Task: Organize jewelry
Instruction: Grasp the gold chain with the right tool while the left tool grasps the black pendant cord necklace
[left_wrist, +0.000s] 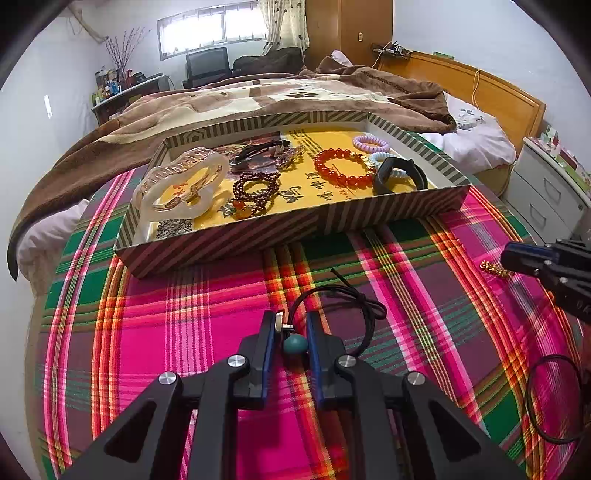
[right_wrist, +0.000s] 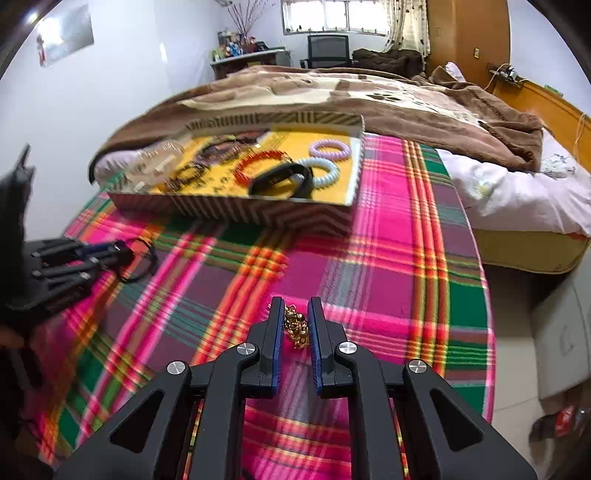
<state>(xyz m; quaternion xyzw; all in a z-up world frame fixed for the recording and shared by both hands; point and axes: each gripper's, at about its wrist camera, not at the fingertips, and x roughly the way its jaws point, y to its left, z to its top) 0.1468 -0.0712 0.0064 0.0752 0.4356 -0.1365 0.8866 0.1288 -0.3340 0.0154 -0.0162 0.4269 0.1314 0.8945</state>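
Observation:
A striped tray (left_wrist: 280, 236) sits on the plaid table and holds several bracelets, hair ties and a clear dish (left_wrist: 181, 181). My left gripper (left_wrist: 291, 325) is shut on a black cord necklace (left_wrist: 354, 306) at its teal bead (left_wrist: 295, 344), low over the cloth. My right gripper (right_wrist: 295, 314) is shut on a gold bead bracelet (right_wrist: 295, 325), also low over the cloth. The right gripper shows at the right edge of the left wrist view (left_wrist: 517, 258) with the gold bracelet (left_wrist: 495, 267). The tray also shows in the right wrist view (right_wrist: 258, 216).
A black hair tie (left_wrist: 554, 398) lies on the plaid cloth (left_wrist: 184, 350) at the right. Behind the table is a bed with a brown blanket (left_wrist: 258, 96). A white drawer cabinet (left_wrist: 546, 199) stands to the right. The left gripper (right_wrist: 110, 254) appears at left in the right wrist view.

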